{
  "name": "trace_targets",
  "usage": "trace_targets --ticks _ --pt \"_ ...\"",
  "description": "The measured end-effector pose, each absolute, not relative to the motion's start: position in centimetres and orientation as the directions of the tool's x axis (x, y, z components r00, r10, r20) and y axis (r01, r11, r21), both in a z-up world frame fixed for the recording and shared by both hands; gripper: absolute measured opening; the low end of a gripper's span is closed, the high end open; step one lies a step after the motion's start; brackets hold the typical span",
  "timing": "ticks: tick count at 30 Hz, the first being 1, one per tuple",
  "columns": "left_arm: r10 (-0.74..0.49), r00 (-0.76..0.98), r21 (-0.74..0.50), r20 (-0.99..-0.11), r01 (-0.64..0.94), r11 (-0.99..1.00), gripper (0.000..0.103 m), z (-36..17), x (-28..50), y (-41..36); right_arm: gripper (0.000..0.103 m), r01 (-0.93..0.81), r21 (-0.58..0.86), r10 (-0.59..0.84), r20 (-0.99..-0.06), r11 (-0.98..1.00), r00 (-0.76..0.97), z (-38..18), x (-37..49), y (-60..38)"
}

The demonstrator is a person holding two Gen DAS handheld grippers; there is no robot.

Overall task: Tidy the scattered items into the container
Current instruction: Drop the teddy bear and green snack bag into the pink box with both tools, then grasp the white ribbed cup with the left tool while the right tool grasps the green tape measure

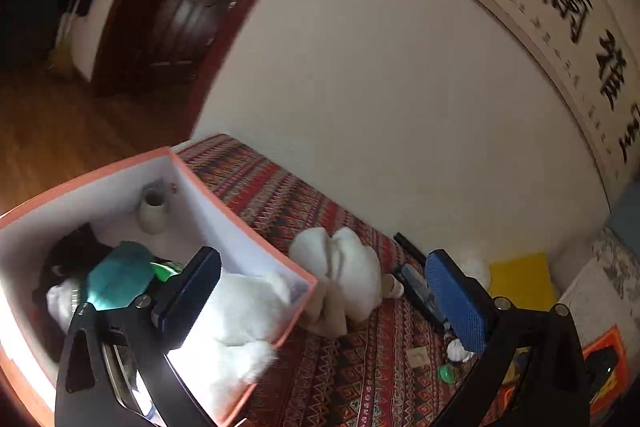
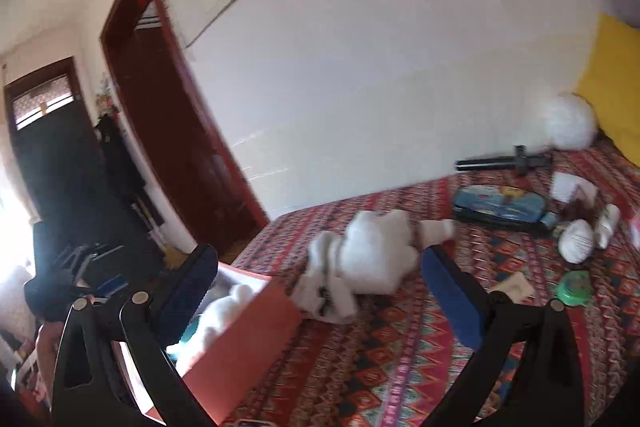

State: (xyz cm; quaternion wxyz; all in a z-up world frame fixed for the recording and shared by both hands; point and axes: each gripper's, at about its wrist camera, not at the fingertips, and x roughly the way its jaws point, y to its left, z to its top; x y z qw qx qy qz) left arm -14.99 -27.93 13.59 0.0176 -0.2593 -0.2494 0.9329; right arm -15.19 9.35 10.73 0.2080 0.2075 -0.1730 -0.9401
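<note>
So we're over a bed [image 2: 400, 367] with a busy red patterned cover, pushed up against a plain white wall, calligraphy scroll [image 1: 560, 7] up top and a dark red door frame off at 10 o'clock.

The orange box [image 1: 240, 215] sits at the near corner of the bed, at about 8 o'clock in the left view, and it's already got stuff in it: a teal thing, a small jar, something white and fluffy. Left gripper [image 1: 320, 295] has its fingers spread wide with nothing between them. Right gripper [image 2: 320, 291] is the same: wide apart, empty.

Next up looks like the white plush toy [image 2: 372, 255], lying flat just beside the box's outer corner, around 12 o'clock from the right gripper. Its long axis runs roughly from 8 to 2 o'clock in that view. Which end is the head we honestly can't tell, it's all blur.

How we'd do it: come in across the short way of the body, pinch the thick middle rather than a floppy limb, lift clear of the box wall before swinging over, and drop it lengthwise so it fits. The rest, the pencil case [image 2: 500, 207], black tube [image 2: 500, 161] and green lid [image 2: 576, 287], lies further out toward 2 o'clock.
</note>
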Motion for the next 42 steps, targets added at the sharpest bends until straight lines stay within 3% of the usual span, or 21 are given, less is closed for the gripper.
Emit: trace_targets --ticks 4,7,11,16,19,24,28,29,30,37,38,39,40,42 --pt "0.286 -0.743 -0.394 -0.605 -0.032 -0.918 0.103 8.6 -20.0 -17.3 0.102 0.059 0.464 -0.281 -0.427 -0.884 -0.859 5.3 -16.9 18.5" --pt "0.388 -0.62 -0.374 -0.682 -0.16 -0.914 0.103 3.8 -23.2 -8.9 0.101 -0.081 0.568 -0.277 -0.516 -0.819 -0.81 1.6 -19.6 24.6" --pt "0.327 -0.557 -0.168 -0.763 -0.317 -0.933 0.103 -0.8 -26.2 2.1 0.101 -0.182 0.722 -0.327 -0.504 -0.668 -0.799 -1.8 -20.8 30.1" --pt "0.233 -0.508 -0.012 -0.83 -0.4 -0.916 0.103 -5.5 -31.2 9.5 0.101 -0.217 0.761 -0.338 -0.499 -0.612 -0.798 -3.0 -21.9 32.9" --pt "0.13 -0.563 0.065 -0.816 -0.313 -0.947 0.103 -4.7 -34.8 9.1 0.101 -0.261 0.714 -0.32 -0.568 -0.65 -0.758 -4.3 -23.6 33.0" --pt "0.116 -0.602 -0.047 -0.79 -0.13 -0.99 0.103 -2.2 -41.1 3.7 0.098 -0.283 0.478 -0.21 -0.742 -0.832 -0.637 -6.8 -27.5 29.7" --pt "0.156 -0.549 -0.136 -0.821 -0.077 -0.988 0.103 -2.7 -45.2 2.3 0.098 -0.192 0.224 -0.069 -0.802 -0.956 -0.593 -7.6 -31.0 25.3" --pt "0.144 -0.546 -0.124 -0.825 -0.073 -0.99 0.103 -2.8 -46.1 2.6 0.085 -0.181 0.16 -0.03 -0.824 -0.97 -0.566 -8.2 -31.8 24.6" --pt "0.125 -0.543 -0.102 -0.83 -0.073 -0.992 0.103 -2.9 -46.9 3.1 0.052 -0.185 0.108 0.005 -0.852 -0.977 -0.524 -9.1 -32.4 24.3" --pt "-0.116 -0.512 0.135 -0.851 0.0 -0.991 0.102 -5.6 -51.5 5.7 0.054 -0.194 0.284 -0.14 -0.83 -0.939 -0.539 -7.8 -31.8 27.5" --pt "-0.135 -0.508 0.153 -0.851 0.006 -0.988 0.087 -6.1 -51.7 5.9 0.054 -0.193 0.305 -0.155 -0.821 -0.933 -0.55 -7.3 -31.6 27.8" --pt "-0.139 -0.488 0.154 -0.861 0.01 -0.988 0.062 -6.7 -51.9 5.9 0.054 -0.19 0.322 -0.167 -0.811 -0.928 -0.561 -6.8 -31.4 28.0" --pt "-0.133 -0.461 0.138 -0.878 0.022 -0.99 0.051 -7.1 -51.8 5.5 0.054 -0.186 0.333 -0.174 -0.801 -0.924 -0.573 -6.3 -31.2 28.1" --pt "-0.085 -0.47 0.064 -0.878 0.06 -0.996 0.051 -6.2 -50.5 4.3 0.054 -0.17 0.337 -0.177 -0.786 -0.926 -0.593 -5.6 -31.1 27.8"
